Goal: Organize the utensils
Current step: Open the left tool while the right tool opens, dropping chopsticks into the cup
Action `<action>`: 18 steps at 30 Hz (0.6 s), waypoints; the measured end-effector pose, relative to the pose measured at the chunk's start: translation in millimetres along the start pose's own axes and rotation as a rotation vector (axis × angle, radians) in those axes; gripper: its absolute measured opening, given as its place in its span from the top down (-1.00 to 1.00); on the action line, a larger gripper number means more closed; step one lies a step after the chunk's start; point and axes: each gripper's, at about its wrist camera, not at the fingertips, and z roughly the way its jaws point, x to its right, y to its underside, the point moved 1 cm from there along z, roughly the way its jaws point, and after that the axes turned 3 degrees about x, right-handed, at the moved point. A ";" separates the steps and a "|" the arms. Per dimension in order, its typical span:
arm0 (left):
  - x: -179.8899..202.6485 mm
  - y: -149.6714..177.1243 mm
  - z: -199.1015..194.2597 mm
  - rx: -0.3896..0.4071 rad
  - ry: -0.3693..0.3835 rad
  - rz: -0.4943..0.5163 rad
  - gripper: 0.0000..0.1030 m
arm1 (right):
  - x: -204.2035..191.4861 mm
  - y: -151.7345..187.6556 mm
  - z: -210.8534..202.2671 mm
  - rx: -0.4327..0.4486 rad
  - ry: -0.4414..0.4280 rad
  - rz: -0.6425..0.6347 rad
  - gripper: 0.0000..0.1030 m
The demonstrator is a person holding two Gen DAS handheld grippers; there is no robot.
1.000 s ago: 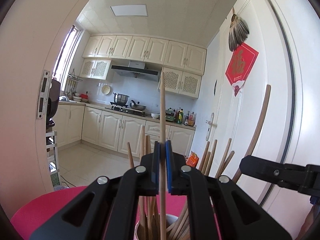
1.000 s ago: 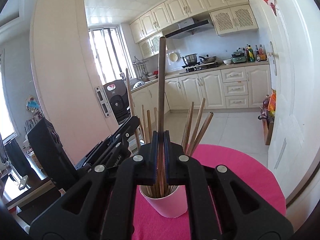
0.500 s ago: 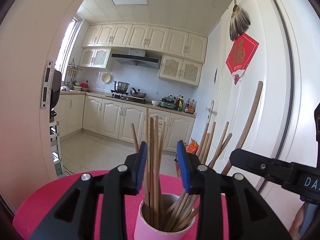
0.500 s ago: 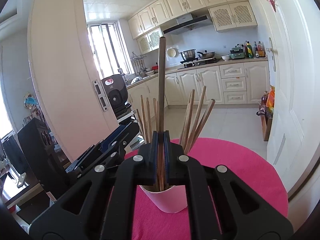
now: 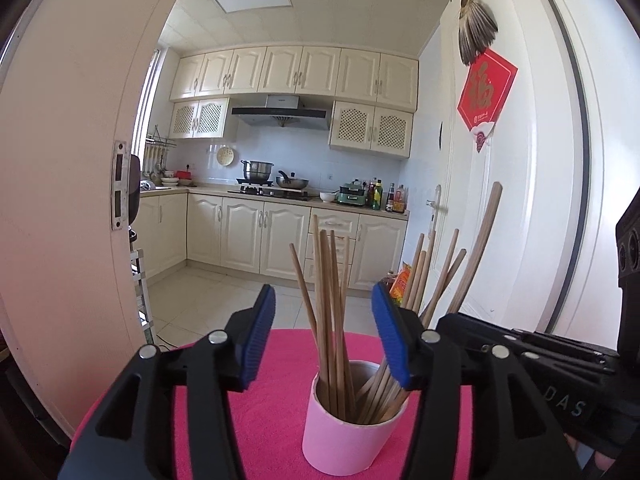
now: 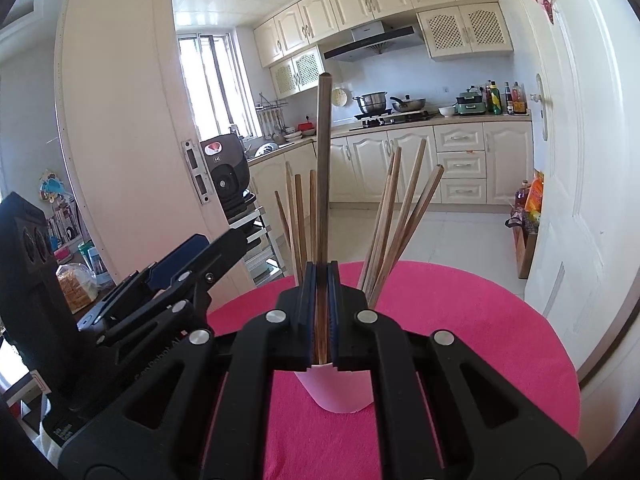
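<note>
Now the right gripper (image 6: pixel 320 308) is clamped on a dark brown wooden chopstick (image 6: pixel 323 168), upright over the pale pink round cup (image 5: pixel 348 436). Beside it, the left gripper (image 5: pixel 324 336) is spread wide and grips nothing, with the cup's light wooden chopsticks (image 5: pixel 332 300) between its blue pads.

A red paper sign (image 5: pixel 485 96) hangs on the white door (image 5: pixel 528 208) with a big gold Chinese letter "福" on it. The small gold words under it are too tiny to read. The right gripper (image 5: pixel 576 404) has white letters "DAS" on its black side. The black machine (image 6: pixel 224 160) by the kitchen doorway shows a small "H".
</note>
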 end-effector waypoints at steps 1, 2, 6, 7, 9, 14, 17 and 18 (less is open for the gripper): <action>0.0 0.2 -1.4 -0.005 0.000 0.003 -0.05 | -0.3 2.3 1.9 -0.007 0.005 -0.002 0.88; -0.2 0.9 -2.5 -0.014 -0.005 0.009 -0.07 | -0.1 3.9 3.1 -0.010 0.004 -0.004 0.88; 0.8 2.4 -8.6 -0.035 -0.012 0.028 -0.18 | -0.5 8.1 1.2 0.002 0.009 -0.009 0.87; 1.2 2.9 -11.2 -0.038 -0.012 0.032 -0.20 | -0.5 8.2 -0.8 0.001 0.010 -0.006 0.87; 1.8 2.0 -17.6 -0.035 -0.018 0.040 -0.21 | -1.8 7.9 -5.3 0.006 0.014 -0.004 0.87; 7.7 -3.1 -31.1 -0.063 -0.034 0.070 -0.23 | -6.9 4.0 -24.9 0.038 0.029 -0.010 0.57; 13.6 -5.4 -44.0 -0.064 -0.057 0.104 -0.24 | -6.0 3.9 -40.3 0.061 0.042 0.006 0.47; 15.1 -6.2 -48.7 -0.058 -0.057 0.111 -0.24 | -5.2 3.8 -45.8 0.068 0.049 0.013 0.47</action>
